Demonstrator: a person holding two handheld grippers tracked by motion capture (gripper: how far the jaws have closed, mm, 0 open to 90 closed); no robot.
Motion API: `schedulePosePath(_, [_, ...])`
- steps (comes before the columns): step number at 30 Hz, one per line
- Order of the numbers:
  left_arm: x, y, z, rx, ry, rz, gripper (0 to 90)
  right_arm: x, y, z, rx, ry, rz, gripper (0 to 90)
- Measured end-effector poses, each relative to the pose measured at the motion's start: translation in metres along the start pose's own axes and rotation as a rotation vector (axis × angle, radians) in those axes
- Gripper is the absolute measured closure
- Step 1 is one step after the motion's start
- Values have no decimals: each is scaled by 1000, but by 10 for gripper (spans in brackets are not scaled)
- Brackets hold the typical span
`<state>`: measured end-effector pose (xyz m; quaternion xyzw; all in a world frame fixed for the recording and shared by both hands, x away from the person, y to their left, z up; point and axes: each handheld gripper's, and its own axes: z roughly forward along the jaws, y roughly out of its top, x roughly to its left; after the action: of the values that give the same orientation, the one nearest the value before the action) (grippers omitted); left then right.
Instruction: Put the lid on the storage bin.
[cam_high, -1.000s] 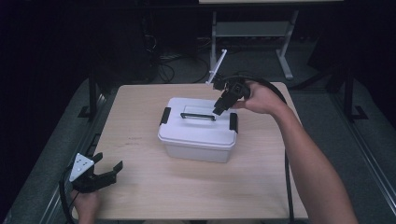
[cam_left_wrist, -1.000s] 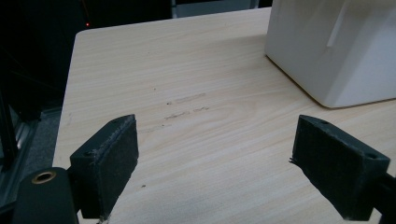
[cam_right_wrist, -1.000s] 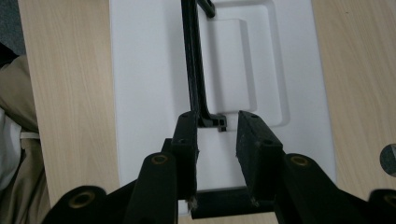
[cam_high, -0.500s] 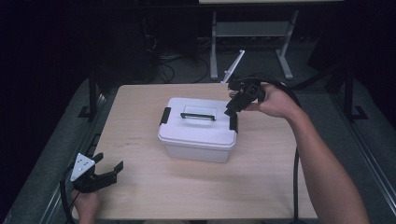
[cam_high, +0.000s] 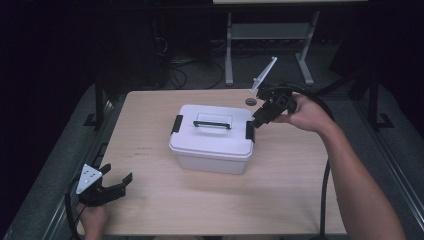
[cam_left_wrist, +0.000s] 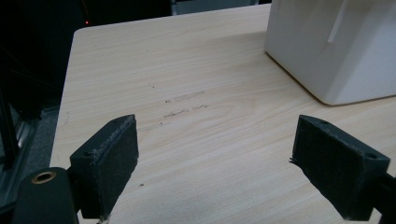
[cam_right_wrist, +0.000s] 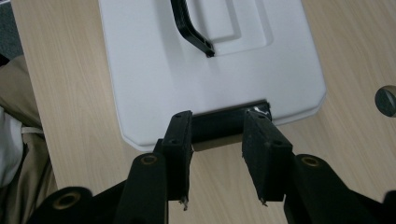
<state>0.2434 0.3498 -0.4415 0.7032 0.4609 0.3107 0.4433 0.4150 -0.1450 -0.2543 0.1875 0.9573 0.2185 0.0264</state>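
Your right tongs (cam_high: 258, 121) have slid off the lid to the white storage box's (cam_high: 212, 137) right-end black latch (cam_right_wrist: 229, 126) mid-surface, jaws just opening astride it, while your left tongs (cam_high: 116, 184) gape empty near the front-left corner.

We take this for a lab or test room. A bare wooden table (cam_high: 150, 115) stands alone in a dark space, on grey floor (cam_high: 65, 145). At the top of the frame we see loose cables (cam_high: 185, 65) on the ground and the metal legs of a stand (cam_high: 229, 50). Black frame posts (cam_high: 100, 100) flank the table.
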Motion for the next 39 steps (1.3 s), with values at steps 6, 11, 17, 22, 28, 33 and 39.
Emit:
schedulePosePath(6, [0, 0, 0, 4, 1, 4, 137, -1, -11, -1, -9, -3, 21, 585])
schedulePosePath(11, [0, 0, 0, 4, 2, 4, 137, 0, -20, 0, -10, -7, 32, 567])
schedulePosePath(17, [-1, 0, 0, 6, 1, 3, 137, -1, -32, 0, -18, -9, 51, 549])
schedulePosePath(22, [-1, 0, 0, 7, 1, 4, 137, -1, -38, 0, -23, -12, 58, 540])
schedulePosePath(28, [-1, 0, 0, 7, 3, 4, 137, 0, -49, 1, -27, -11, 72, 531])
schedulePosePath(33, [-1, 0, 0, 8, 3, 5, 137, 0, -58, 2, -32, -10, 85, 524])
schedulePosePath(39, [-1, -1, 1, 11, 3, 8, 137, 0, -67, 4, -39, -8, 95, 518])
